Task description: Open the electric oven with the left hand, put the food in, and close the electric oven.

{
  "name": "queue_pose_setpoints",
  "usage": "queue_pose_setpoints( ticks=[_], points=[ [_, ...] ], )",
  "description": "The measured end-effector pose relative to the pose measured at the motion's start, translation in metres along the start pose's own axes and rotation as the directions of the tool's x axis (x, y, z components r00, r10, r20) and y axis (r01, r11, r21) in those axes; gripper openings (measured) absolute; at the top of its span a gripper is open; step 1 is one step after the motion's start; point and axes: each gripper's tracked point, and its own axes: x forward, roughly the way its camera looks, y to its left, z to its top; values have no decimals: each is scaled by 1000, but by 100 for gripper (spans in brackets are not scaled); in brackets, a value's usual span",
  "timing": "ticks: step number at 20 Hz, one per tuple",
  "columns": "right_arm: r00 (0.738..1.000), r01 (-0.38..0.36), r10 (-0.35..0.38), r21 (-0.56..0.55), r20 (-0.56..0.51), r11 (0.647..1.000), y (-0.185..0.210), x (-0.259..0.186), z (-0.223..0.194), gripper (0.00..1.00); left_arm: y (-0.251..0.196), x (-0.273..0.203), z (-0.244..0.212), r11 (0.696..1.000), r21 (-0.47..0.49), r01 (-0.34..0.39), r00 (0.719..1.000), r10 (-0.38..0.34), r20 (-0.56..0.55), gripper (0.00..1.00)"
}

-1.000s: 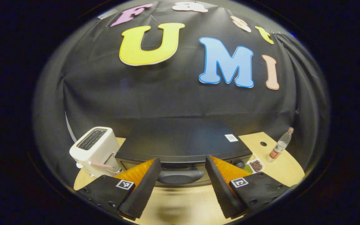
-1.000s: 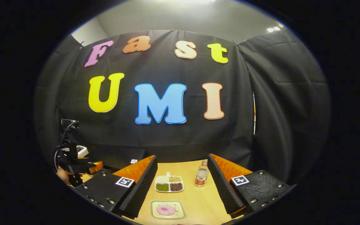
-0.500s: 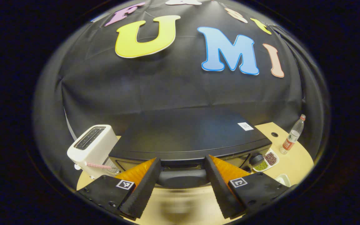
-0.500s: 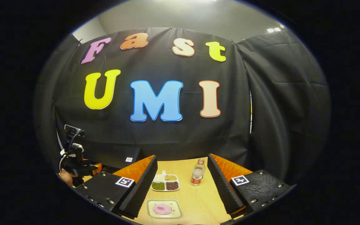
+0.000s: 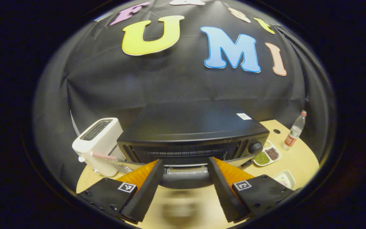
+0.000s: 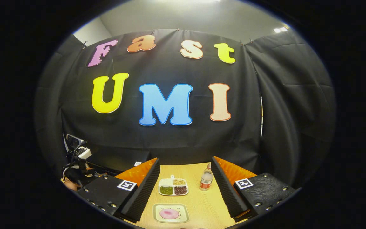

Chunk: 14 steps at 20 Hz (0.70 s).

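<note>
The black electric oven [image 5: 192,127] stands straight ahead in the left gripper view, its door tipped partly down so the dark inside shows. The door handle [image 5: 186,182] lies across the gap of my left gripper [image 5: 184,190], whose fingers stand wide apart on either side of it. In the right gripper view my right gripper [image 6: 184,194] hangs open over the table, holding nothing. Below it sits a small square plate with pink food [image 6: 170,213]. Far to the left in that view are the left gripper [image 6: 78,168] and the oven [image 6: 119,157].
A white toaster [image 5: 97,143] stands left of the oven. Right of it on the wooden table [image 6: 202,206] are a divided dish of beans [image 6: 173,187] and a plastic bottle [image 6: 206,179]. Black cloth walls close the back and right.
The oven door has swung from closed to partly down, with the handle between my left fingers throughout. The right gripper has hardly shifted over the plate.
</note>
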Motion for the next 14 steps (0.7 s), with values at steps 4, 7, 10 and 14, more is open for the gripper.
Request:
queue_pose_setpoints(
  ticks=[4, 7, 10, 14],
  points=[
    [1000, -10, 10, 4, 14, 1000, 2, -7, 3, 97, -4, -18, -28, 1000, 5, 13, 999, -13, -33, 92],
    [1000, -18, 18, 1, 8, 1000, 4, -13, 0, 97, -5, -27, -47, 1000, 15, 21, 998, -21, -55, 99],
    [1000, -23, 23, -4, -4, 1000, 6, -15, -4, 97, -6, -32, -62, 999, 21, 26, 997, -24, -74, 99],
    [999, -21, 21, -9, -27, 1000, 6, -18, -11, 97, -9, -35, -88, 999, 38, 32, 994, -28, -110, 99]
  ],
)
